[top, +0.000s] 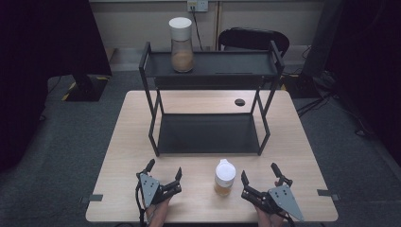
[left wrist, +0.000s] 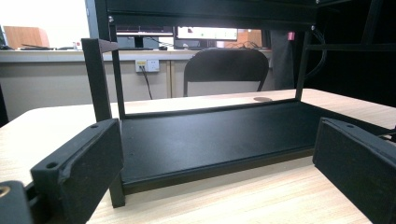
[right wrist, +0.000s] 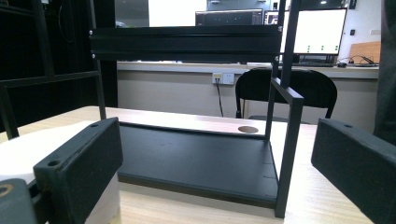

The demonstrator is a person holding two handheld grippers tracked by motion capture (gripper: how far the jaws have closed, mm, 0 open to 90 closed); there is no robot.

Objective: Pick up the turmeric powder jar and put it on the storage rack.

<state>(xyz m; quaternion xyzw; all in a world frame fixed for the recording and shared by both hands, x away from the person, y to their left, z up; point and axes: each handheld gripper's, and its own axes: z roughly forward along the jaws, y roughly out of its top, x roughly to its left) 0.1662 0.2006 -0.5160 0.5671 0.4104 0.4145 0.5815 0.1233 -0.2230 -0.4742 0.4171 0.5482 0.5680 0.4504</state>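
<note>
Grey carpet surrounds a pale wooden tabletop [top: 132,142] carrying a black two-tier shelf rack [top: 208,71]. From the high view, one white-capped jar [top: 181,45] of tan powder already stands on the top tier, while a second jar [top: 224,177] sits on the tabletop near the front edge, between the left hand-held gripper [top: 164,171] and the right hand-held gripper [top: 259,173], closer to the right one; both are spread wide and empty.

Left gripper view: released jaws frame the rack's lower tier [left wrist: 210,135].

Right gripper view: jaws apart, the jar's white cap [right wrist: 51,140] just beside the left jaw.

Judging by this, the grasp has not begun; next, the right hand-held gripper should swing toward the jar and close on its body.
</note>
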